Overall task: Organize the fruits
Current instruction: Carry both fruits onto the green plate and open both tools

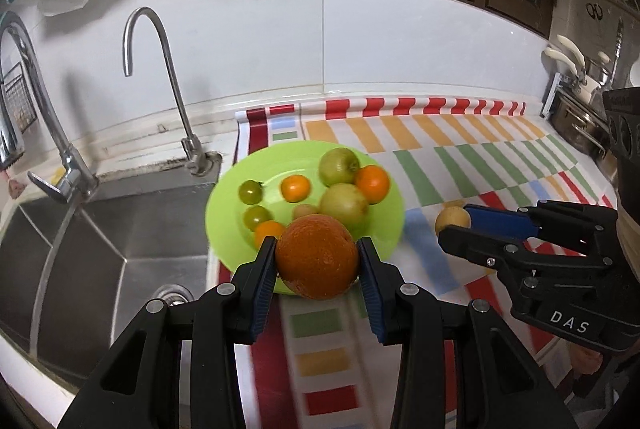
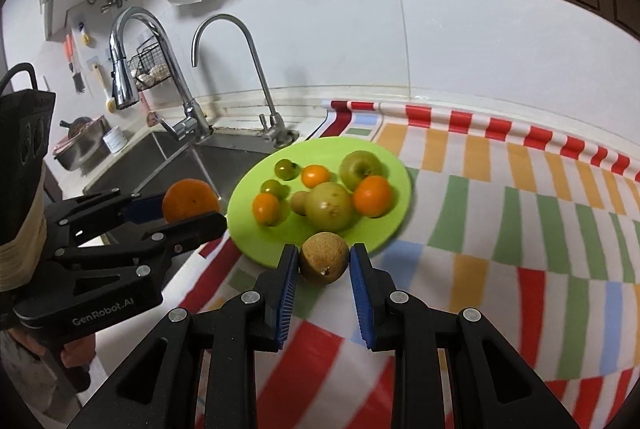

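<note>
White wall tiles back a steel sink [image 1: 120, 241] at the left with a gooseneck tap [image 1: 160, 77], and beside it the desk wears a checked cloth [image 1: 480, 165] in red, orange and green. On the cloth's left end a lime-green plate [image 2: 394, 225] carries small green tomatoes, tangerines and green apples, while the left gripper [image 1: 317, 261] holds a large orange [image 1: 316, 257] clamped between its jaws above the plate's near rim. Further right, the right gripper [image 2: 324, 261] brackets a brownish-yellow fruit [image 2: 324, 257] at the plate's near edge, one jaw touching it and the other just beside it.
</note>
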A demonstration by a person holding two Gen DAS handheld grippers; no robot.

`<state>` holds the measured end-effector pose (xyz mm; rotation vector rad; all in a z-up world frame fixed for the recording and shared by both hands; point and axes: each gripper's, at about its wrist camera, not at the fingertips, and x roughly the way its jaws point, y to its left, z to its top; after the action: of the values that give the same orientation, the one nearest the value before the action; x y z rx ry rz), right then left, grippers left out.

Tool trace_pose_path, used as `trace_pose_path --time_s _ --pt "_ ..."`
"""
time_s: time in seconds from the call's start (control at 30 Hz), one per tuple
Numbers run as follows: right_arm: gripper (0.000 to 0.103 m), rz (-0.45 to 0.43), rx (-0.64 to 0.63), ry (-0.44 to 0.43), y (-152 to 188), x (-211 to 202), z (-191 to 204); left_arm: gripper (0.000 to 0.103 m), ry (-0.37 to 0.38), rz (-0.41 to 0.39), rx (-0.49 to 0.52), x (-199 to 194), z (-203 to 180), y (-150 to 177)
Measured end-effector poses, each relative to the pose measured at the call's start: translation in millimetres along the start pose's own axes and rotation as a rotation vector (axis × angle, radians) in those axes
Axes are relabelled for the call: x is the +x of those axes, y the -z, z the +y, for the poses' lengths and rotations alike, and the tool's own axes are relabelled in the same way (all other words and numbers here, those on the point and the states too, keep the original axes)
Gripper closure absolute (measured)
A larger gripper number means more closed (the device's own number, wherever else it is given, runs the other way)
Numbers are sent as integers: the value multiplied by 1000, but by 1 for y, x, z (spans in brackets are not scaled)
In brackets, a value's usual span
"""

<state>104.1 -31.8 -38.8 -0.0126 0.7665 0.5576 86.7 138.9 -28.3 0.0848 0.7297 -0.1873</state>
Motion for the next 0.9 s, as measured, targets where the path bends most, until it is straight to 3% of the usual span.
trace_pose_path --time_s 0.43,0.9 --pt "75 4 79 64 -5 44 43 64 76 7 130 31 51 -14" --pt "75 70 111 137 -16 89 44 64 215 56 172 97 65 -27"
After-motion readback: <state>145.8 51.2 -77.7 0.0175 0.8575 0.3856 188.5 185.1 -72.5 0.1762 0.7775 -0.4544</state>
